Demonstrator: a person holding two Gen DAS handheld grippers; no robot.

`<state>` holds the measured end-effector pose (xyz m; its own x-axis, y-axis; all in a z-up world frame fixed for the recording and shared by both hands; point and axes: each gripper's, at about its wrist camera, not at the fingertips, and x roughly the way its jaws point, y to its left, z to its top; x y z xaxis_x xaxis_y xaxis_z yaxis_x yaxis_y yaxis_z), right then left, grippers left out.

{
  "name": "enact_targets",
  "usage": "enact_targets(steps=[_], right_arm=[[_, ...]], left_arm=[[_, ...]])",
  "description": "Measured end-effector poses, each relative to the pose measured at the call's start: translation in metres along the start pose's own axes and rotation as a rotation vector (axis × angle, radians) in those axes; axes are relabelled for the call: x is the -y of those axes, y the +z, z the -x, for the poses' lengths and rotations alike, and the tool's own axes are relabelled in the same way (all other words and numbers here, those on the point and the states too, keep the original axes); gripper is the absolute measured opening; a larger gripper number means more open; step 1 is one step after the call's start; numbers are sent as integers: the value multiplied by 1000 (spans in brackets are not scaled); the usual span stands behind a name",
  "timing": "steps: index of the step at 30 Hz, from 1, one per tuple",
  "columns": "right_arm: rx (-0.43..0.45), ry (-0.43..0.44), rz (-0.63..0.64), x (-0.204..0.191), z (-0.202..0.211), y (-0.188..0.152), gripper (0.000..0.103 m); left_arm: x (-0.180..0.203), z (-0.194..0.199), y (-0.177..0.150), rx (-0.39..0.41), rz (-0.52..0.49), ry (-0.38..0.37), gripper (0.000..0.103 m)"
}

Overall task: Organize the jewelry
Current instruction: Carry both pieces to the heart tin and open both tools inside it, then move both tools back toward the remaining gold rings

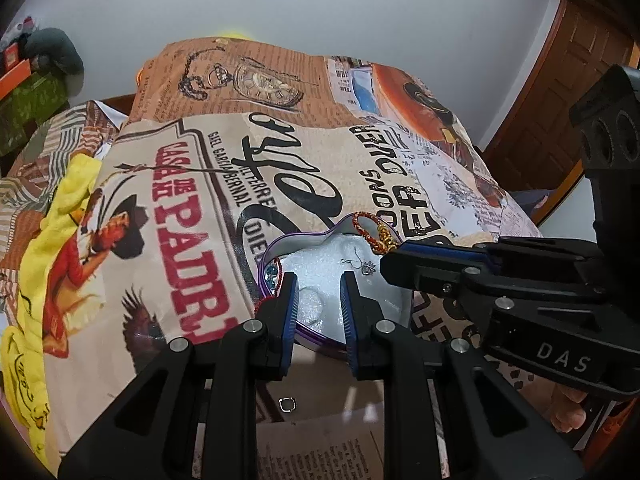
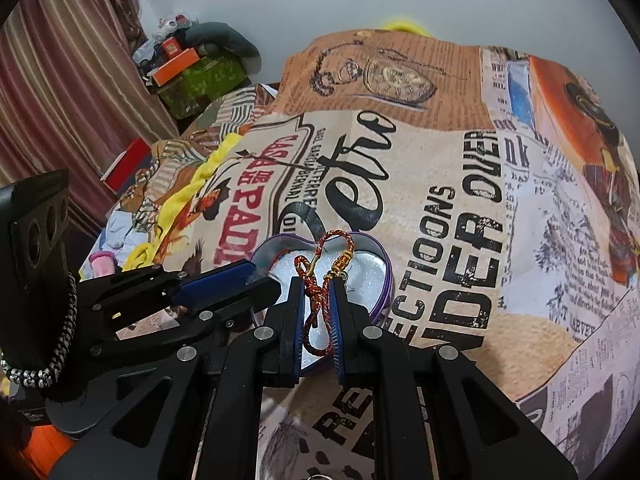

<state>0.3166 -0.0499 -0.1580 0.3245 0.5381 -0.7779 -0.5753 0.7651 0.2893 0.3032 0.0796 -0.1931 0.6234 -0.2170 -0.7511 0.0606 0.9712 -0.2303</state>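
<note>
A purple heart-shaped tin (image 1: 265,276) (image 2: 385,280) with a white lining sits on the printed cloth. My right gripper (image 2: 319,286) (image 1: 390,258) is shut on a red and gold braided bracelet (image 2: 320,276) (image 1: 374,229) and holds it over the tin. My left gripper (image 1: 319,294) (image 2: 260,276) is open and empty just above the tin's near-left part. A small silver pendant (image 1: 366,267) lies on the lining, and blue beads on a red cord (image 1: 272,272) sit at the tin's left wall.
A small silver ring (image 1: 287,405) lies on the cloth below my left gripper. A yellow cloth (image 1: 60,216) lies at the left. Boxes and clutter (image 2: 192,68) stand at the back left. A wooden door (image 1: 560,92) is at the right.
</note>
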Motion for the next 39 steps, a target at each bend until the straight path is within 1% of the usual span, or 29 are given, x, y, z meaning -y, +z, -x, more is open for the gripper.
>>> enact_targets(steps=[5, 7, 9, 11, 13, 19, 24, 32, 36, 39], right_arm=[[-33, 34, -19, 3, -4, 0, 11], [-43, 34, -25, 3, -6, -1, 12], [-50, 21, -26, 3, -8, -1, 15], [-55, 21, -26, 3, -7, -1, 20], [-53, 19, -21, 2, -5, -1, 22], [-16, -35, 17, -3, 10, 0, 24], [17, -87, 46, -10, 29, -2, 25], [106, -171, 81, -19, 71, -15, 29], [136, -199, 81, -20, 89, -24, 29], [146, -214, 76, -20, 97, -33, 31]], left_arm=[[-1, 0, 1, 3, 7, 4, 20], [-1, 2, 1, 6, 6, 7, 20], [-1, 5, 1, 12, 2, 18, 20], [-2, 11, 1, 18, -1, 28, 20], [-3, 15, 1, 23, 0, 35, 20], [-6, 35, 0, 44, 14, 46, 21], [-1, 53, -2, 61, 10, 48, 22], [20, 77, -12, 70, -25, 49, 26], [33, 86, -20, 69, -43, 39, 32], [42, 91, -27, 61, -57, 28, 32]])
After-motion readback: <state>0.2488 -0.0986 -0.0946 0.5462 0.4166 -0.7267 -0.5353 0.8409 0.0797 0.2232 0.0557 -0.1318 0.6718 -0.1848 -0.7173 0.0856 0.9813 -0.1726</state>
